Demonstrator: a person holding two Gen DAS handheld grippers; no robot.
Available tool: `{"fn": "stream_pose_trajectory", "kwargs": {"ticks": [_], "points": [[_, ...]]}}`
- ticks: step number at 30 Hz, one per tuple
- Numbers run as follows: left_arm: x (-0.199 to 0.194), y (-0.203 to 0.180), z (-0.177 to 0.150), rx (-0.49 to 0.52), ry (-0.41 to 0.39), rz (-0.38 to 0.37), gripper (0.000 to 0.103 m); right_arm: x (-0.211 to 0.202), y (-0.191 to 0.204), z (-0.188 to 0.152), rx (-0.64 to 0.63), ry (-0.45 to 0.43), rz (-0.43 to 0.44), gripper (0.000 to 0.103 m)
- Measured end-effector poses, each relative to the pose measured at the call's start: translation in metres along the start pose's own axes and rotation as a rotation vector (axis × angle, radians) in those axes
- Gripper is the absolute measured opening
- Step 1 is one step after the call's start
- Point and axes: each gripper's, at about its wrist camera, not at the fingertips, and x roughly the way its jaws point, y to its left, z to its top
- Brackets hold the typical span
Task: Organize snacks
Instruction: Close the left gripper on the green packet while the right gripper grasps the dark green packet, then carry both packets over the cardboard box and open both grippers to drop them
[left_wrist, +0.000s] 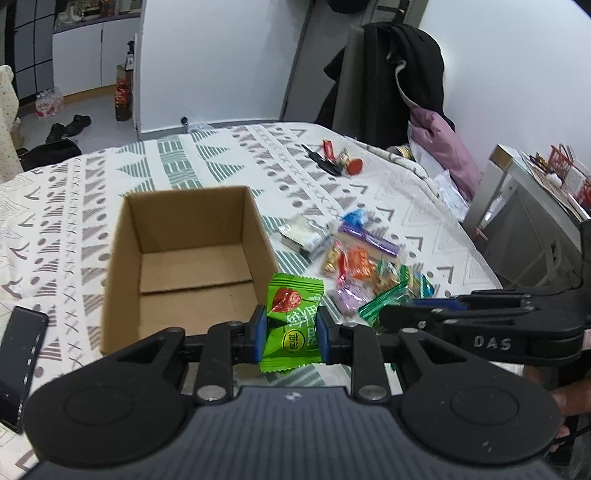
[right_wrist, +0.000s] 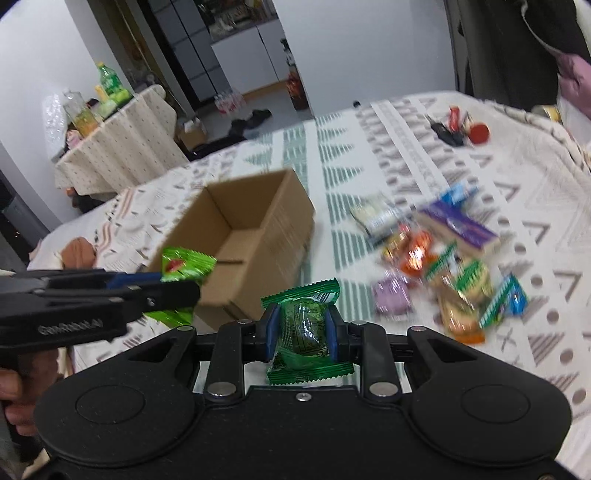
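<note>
My left gripper (left_wrist: 291, 334) is shut on a light green snack packet (left_wrist: 291, 317) with a red fruit picture, held just off the near right corner of the open cardboard box (left_wrist: 184, 258). My right gripper (right_wrist: 302, 330) is shut on a dark green clear-wrapped snack (right_wrist: 304, 332), in front of the same box (right_wrist: 255, 251). The right gripper (left_wrist: 391, 314) also shows at the right of the left wrist view, and the left gripper (right_wrist: 177, 284) with its packet (right_wrist: 186, 264) at the left of the right wrist view. A pile of loose snacks (left_wrist: 362, 269) (right_wrist: 443, 266) lies on the patterned bedspread right of the box.
The box looks empty inside. A black phone (left_wrist: 18, 365) lies at the bed's left edge. Keys and a red tag (left_wrist: 332, 158) rest farther back. Dark clothes hang over a chair (left_wrist: 391, 81) behind the bed. A covered table with bottles (right_wrist: 107, 136) stands beyond.
</note>
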Motion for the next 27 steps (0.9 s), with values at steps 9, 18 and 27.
{"fn": "stream_pose_trajectory", "kwargs": {"ticks": [9,18,27], "points": [[-0.002,0.029,0.014,-0.066,-0.040,0.041,0.026,0.008,0.024,0.030,-0.037,-0.059,0.039,0.025],[0.016,0.063,0.033,-0.119,-0.060,0.074,0.026,0.040,0.048,0.055,-0.061,-0.066,0.082,0.026],[0.052,0.094,0.044,-0.191,-0.054,0.073,0.026,0.071,0.057,0.066,-0.082,-0.040,0.068,0.026]]}}
